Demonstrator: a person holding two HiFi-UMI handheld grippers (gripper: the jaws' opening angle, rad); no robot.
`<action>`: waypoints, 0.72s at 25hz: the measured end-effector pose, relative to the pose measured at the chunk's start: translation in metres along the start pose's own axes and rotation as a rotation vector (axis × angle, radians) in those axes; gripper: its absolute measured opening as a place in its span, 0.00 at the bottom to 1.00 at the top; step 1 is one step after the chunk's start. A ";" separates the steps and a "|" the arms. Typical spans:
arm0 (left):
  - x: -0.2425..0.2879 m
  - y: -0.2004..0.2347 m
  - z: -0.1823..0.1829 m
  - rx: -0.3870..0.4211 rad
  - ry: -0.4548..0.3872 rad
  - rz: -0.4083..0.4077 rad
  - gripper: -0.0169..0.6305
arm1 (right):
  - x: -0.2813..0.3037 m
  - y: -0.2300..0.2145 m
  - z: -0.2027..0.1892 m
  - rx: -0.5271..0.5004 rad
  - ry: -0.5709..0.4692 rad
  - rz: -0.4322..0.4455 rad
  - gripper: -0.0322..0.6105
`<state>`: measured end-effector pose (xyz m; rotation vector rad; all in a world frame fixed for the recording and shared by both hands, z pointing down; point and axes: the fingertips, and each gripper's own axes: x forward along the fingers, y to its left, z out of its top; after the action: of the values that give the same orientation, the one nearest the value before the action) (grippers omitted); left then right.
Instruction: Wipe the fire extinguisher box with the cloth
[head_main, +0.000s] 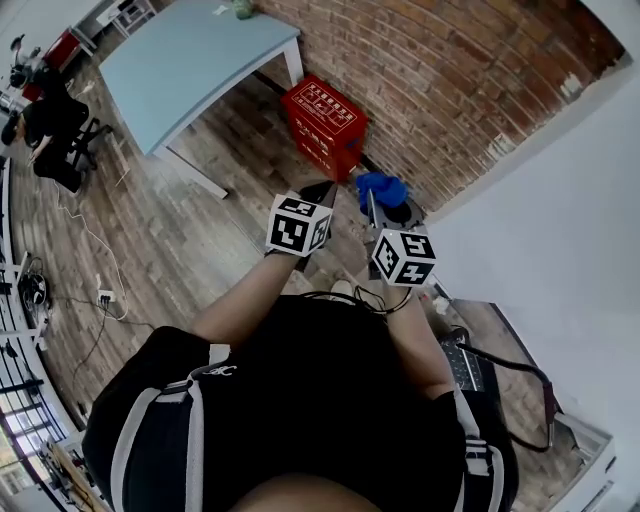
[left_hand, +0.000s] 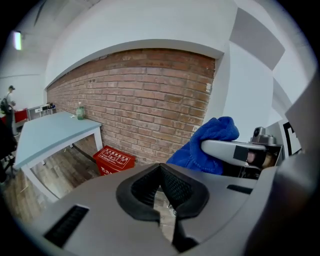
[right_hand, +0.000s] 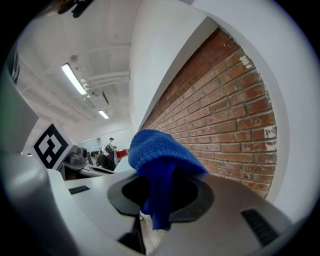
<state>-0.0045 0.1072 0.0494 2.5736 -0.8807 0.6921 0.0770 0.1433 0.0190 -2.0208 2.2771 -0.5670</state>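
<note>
Fire extinguisher box (head_main: 325, 125) stands far off by the brick wall (head_main: 430, 80), untouched. I hold the cloth (right_hand: 157, 155) pinched in my right claw (right_hand: 155, 200), ready to wipe; left claw (left_hand: 161, 192) closed, empty.

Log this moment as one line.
left gripper: shut, empty | right gripper: shut on blue cloth | fire extinguisher box: on floor, untouched

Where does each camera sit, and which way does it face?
Head view: on the person's head, facing steeply down; shows torso, arms, left gripper and right gripper.
Left gripper view: on the left gripper, facing the brick wall and red box past its shut jaws.
Right gripper view: on the right gripper, tilted up along the wall; its jaws clamp the blue cloth.
Shared: head and left gripper views both show the red box.
</note>
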 end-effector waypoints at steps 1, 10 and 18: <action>0.004 0.000 0.000 -0.001 0.003 0.009 0.04 | 0.003 -0.004 0.000 0.004 0.000 0.007 0.22; 0.028 0.023 0.002 -0.054 0.022 0.047 0.04 | 0.036 -0.037 0.004 0.027 0.028 -0.001 0.22; 0.070 0.061 -0.003 -0.115 0.054 0.029 0.04 | 0.089 -0.047 -0.009 0.024 0.108 0.005 0.22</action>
<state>0.0033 0.0290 0.0991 2.4342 -0.9143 0.6950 0.1060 0.0555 0.0599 -2.0203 2.3208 -0.7167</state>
